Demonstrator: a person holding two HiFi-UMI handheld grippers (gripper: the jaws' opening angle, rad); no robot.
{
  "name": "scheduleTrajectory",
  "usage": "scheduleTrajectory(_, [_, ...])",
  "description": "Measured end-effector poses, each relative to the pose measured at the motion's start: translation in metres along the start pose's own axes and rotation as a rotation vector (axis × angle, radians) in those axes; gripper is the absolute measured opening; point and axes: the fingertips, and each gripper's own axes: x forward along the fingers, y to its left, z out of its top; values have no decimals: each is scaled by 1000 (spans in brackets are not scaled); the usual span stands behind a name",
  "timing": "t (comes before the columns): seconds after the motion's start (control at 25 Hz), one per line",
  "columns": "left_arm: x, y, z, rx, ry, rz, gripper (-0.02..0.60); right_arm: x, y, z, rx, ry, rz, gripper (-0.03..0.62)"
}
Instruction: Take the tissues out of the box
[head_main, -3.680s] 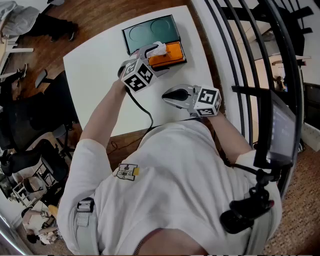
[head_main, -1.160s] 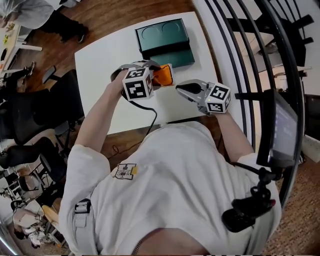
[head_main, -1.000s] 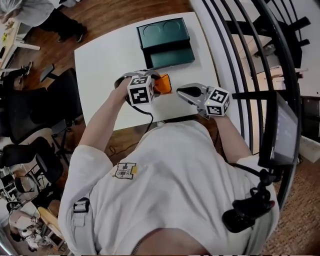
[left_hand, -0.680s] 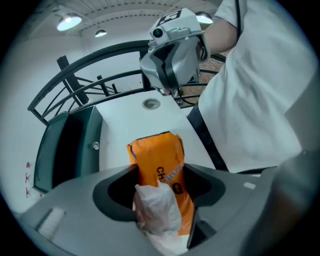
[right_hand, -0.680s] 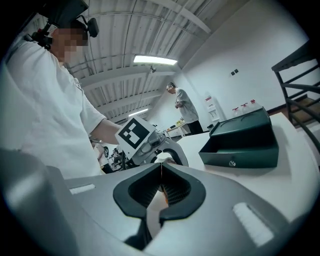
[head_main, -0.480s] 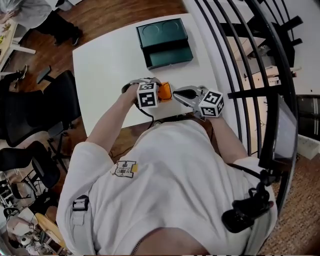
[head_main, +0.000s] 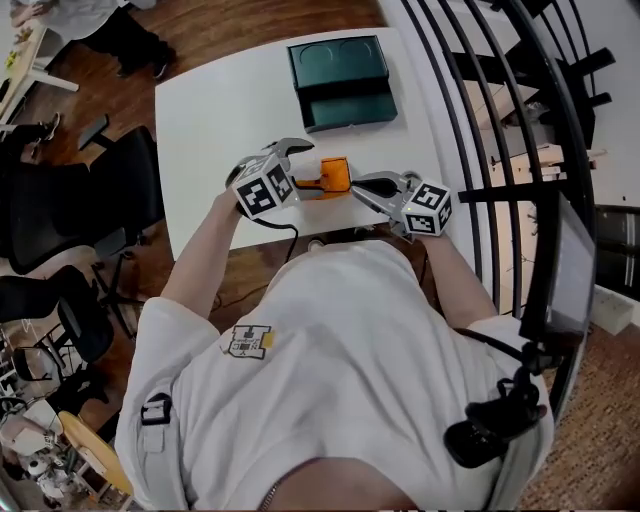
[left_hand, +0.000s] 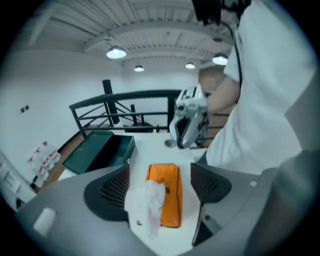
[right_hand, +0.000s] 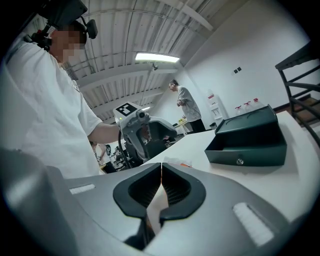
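An orange tissue pack (head_main: 335, 172) lies on the white table (head_main: 220, 110) near its front edge. A white tissue (left_hand: 151, 200) sticks up out of the orange tissue pack (left_hand: 167, 192). My left gripper (head_main: 299, 167) (left_hand: 161, 174) straddles the pack; its jaws are opening and their pads stand clear of both sides. My right gripper (head_main: 364, 187) (right_hand: 161, 167) hovers just right of the pack, jaws shut with tips touching, and I see nothing held. From the right gripper view, the left gripper (right_hand: 138, 129) is beyond the pack (right_hand: 181, 162).
An open dark green box (head_main: 343, 82) (right_hand: 248, 137) sits at the far side of the table. A black stair railing (head_main: 480, 120) runs along the right. Office chairs (head_main: 85, 205) stand left of the table. A person (right_hand: 186, 107) stands far off.
The left gripper carried the orange pack from the green box to the near edge of the table. Now the pack rests there and the left jaws have spread off it.
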Motion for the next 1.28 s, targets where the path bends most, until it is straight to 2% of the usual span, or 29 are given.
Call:
scheduleTrajectory(0.04, [-15, -3, 9, -47, -83, 8, 381, 1, 1, -1, 2, 4, 2, 5])
scheduleTrajectory(0.16, [-48, -31, 24, -223, -341, -19, 228, 6, 5, -8, 8, 18, 11, 5])
scheduleTrajectory(0.2, [-49, -43, 20, -280, -394, -27, 169, 8, 7, -11, 10, 23, 13, 5])
scheduleTrajectory(0.28, [-35, -66, -2, -377, -412, -23, 5, 11, 12, -19, 15, 35, 16, 5])
scheduleTrajectory(0.36, [-9, -87, -34, -458, -358, -29, 0, 14, 18, -30, 17, 58, 16, 2])
scheduleTrajectory(0.44, [14, -107, -60, -523, -304, -69, 0, 19, 22, -43, 16, 88, 10, 0])
scheduleTrajectory(0.56, [31, -127, -73, -576, -279, -121, 0, 25, 26, -59, 23, 121, -3, 0])
scheduleTrajectory(0.76, [35, -129, -70, -572, -286, -135, 0, 30, 29, -67, 6, 147, -10, 0])
scheduleTrajectory(1.28, [30, -117, -61, -565, -305, -125, 0, 36, 25, -57, -35, 136, -24, 0])
